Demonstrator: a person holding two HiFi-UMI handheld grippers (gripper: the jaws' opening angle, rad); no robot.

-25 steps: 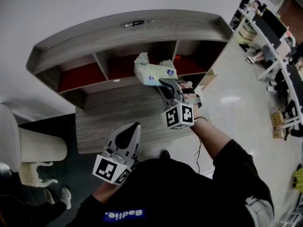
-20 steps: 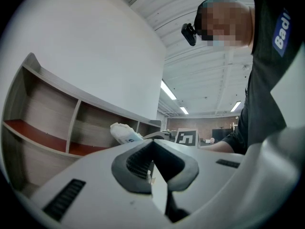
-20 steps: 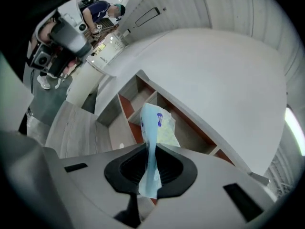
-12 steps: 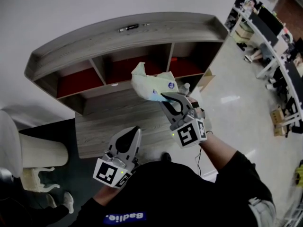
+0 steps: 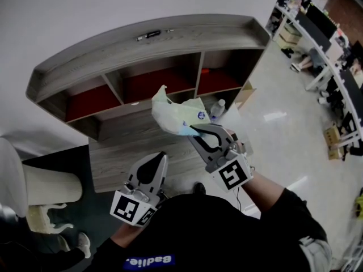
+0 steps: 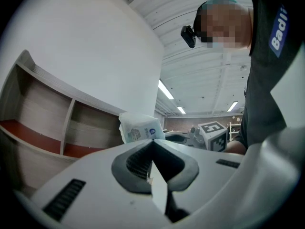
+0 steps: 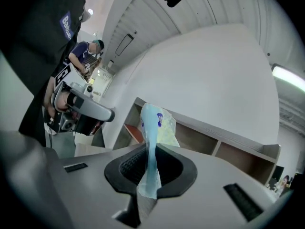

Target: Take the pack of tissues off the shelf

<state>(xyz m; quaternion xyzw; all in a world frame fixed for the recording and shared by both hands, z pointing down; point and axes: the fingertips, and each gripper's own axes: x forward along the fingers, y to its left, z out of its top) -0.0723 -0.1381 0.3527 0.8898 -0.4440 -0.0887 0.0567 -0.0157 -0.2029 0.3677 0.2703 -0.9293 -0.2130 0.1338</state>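
Tissue pack (image 5: 174, 115) edge inside right tool (image 5: 196, 131)

White wall (image 5: 68, 10) rising behind grey wood-grain shelf (image 5: 170, 38). Compartments showing red bases (image 5: 93, 101). Matching wood-grain surface (image 5: 130, 146) lying in front of and below shelf. Glossy pale floor (image 5: 272, 135) reflecting light at right. Dark floor patch (image 5: 57, 157) lying at left. Desks (image 5: 320, 38) lining far right edge. Cardboard box (image 5: 248, 92) sitting beside shelf end. Strip lights (image 6: 167, 90) glowing on ribbed ceiling (image 6: 205, 61).
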